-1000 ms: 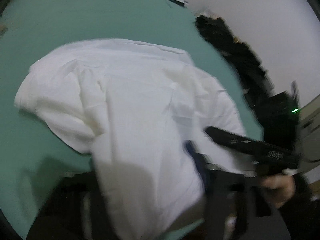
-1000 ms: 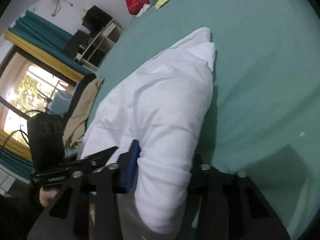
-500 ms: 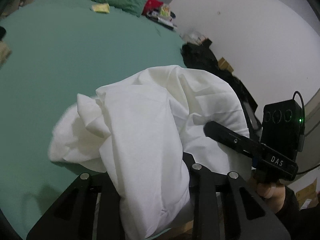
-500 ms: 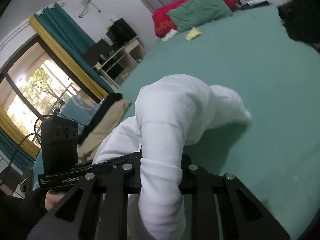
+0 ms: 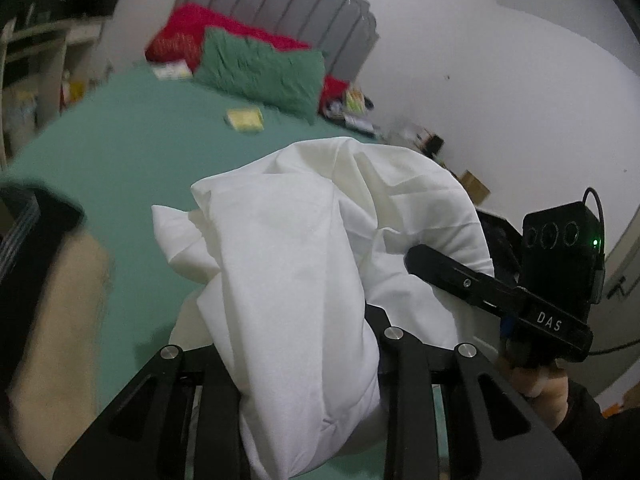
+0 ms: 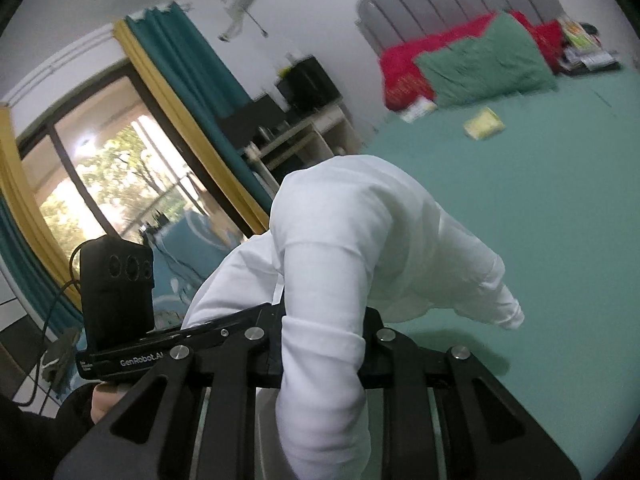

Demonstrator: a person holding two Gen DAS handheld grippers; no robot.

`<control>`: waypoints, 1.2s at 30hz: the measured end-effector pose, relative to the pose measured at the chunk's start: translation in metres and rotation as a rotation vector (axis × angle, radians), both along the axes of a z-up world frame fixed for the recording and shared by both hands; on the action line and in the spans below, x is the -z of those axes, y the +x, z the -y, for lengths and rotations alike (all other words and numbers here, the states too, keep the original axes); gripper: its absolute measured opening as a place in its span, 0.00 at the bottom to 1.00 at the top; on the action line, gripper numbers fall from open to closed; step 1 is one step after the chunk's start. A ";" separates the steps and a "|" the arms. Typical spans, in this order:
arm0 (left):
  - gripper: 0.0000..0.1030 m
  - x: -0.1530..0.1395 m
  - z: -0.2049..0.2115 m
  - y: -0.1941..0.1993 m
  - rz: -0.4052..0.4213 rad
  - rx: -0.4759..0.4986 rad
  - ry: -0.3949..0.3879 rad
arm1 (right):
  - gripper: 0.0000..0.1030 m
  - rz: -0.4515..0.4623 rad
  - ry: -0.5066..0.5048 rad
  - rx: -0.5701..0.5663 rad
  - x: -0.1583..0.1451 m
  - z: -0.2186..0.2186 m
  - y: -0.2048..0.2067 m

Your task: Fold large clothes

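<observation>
- White garment (image 5: 296, 280): bunched and lifted above the green bed (image 5: 132, 168), hanging between both grippers.
- Left gripper (image 5: 304, 344): jaws pinch a thick fold of the cloth, which spills forward and down over them.
- Right gripper (image 6: 320, 344): jaws clamp a narrower fold; a cuffed sleeve (image 6: 496, 300) trails ahead to its right, above the bed.
- Beyond the grippers: green pillow (image 5: 260, 72), red blanket (image 5: 180, 44), grey headboard (image 5: 280, 4).
- Ahead-left of the right gripper: window (image 6: 104, 176) with teal curtain (image 6: 188, 76).
</observation>
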State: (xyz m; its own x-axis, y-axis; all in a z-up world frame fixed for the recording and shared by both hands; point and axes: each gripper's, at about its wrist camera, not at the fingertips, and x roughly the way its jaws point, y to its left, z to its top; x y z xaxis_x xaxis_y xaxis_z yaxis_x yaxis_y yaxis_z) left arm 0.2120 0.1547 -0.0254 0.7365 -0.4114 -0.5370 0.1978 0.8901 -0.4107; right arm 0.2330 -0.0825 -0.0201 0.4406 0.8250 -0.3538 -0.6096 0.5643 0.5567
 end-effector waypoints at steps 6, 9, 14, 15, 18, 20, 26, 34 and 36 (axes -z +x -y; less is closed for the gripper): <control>0.31 -0.025 -0.036 0.048 0.053 -0.033 0.086 | 0.20 0.070 0.087 -0.008 -0.008 -0.041 0.043; 0.33 0.014 -0.055 0.067 -0.044 -0.073 0.116 | 0.21 -0.045 0.100 -0.021 0.036 -0.055 0.062; 0.34 0.129 -0.086 0.072 -0.370 -0.129 0.094 | 0.25 -0.419 -0.046 -0.041 0.166 -0.078 0.070; 0.35 0.151 -0.087 0.069 -0.442 -0.130 0.112 | 0.32 -0.451 -0.093 -0.037 0.182 -0.081 0.064; 0.47 0.163 -0.088 0.060 -0.439 -0.116 0.114 | 0.40 -0.429 -0.080 -0.018 0.196 -0.072 0.046; 0.53 0.165 -0.092 0.053 -0.438 -0.125 0.105 | 0.42 -0.406 -0.111 -0.023 0.194 -0.069 0.039; 0.54 0.161 -0.092 0.021 -0.451 -0.189 0.068 | 0.69 -0.332 -0.308 0.014 0.173 -0.069 0.027; 0.55 0.140 -0.076 -0.025 -0.402 -0.308 0.123 | 0.85 -0.302 -0.444 0.092 0.151 -0.028 0.018; 0.55 0.136 -0.074 -0.038 -0.394 -0.338 0.115 | 0.85 -0.314 -0.460 0.098 0.147 -0.014 0.009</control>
State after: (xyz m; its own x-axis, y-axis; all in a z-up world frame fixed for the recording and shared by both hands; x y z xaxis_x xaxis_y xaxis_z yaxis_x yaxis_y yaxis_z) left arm 0.1744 0.2282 -0.1618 0.5509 -0.1083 -0.8275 -0.2574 0.9212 -0.2919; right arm 0.2419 -0.0684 -0.1670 0.3226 0.5151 -0.7941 -0.3867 0.8375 0.3861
